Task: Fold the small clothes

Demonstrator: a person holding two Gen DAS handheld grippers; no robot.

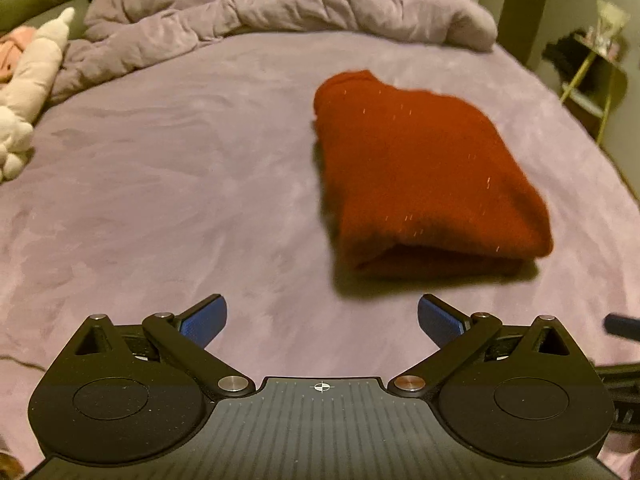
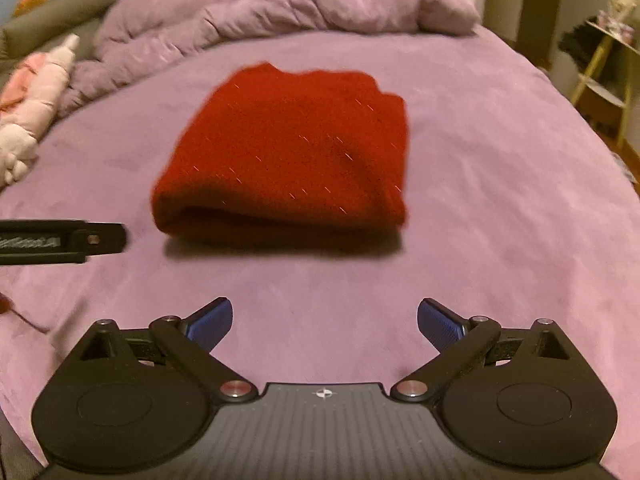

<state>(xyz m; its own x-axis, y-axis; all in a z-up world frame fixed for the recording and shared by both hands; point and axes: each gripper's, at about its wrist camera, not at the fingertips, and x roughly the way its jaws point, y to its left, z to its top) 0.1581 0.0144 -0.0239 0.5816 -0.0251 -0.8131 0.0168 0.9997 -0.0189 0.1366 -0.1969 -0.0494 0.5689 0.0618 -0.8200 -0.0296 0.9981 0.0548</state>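
Left wrist view first: my left claw [image 1: 322,318] is spread wide with nothing in it, blue pads [image 1: 204,322] over bare purple bed sheet [image 1: 160,200]. Same story from the right wrist: my right claw [image 2: 325,322] is fully released and empty, hanging over the sheet a bit short of the garment. You can see one finger of the left claw poking in at the left edge there too.

Just past both claws sits the red sweater [image 2: 288,160], already doubled into a chunky bundle in the middle of the bed, rounded fold edge facing me, not touched by either claw. It looks pretty much folded to me, so I'd say this piece is at the let-go-and-tidy stage.

If it gets one more fold, I'd come in low on the two near corners, pinch all the layers together, not just the top one, and lift both sides evenly so the bundle doesn't slump open. Thick knit like this probably springs back, so press it flat after.

Further back is the bunched-up duvet [image 1: 280,4], and a plush toy [image 1: 28,92] off to the left edge.
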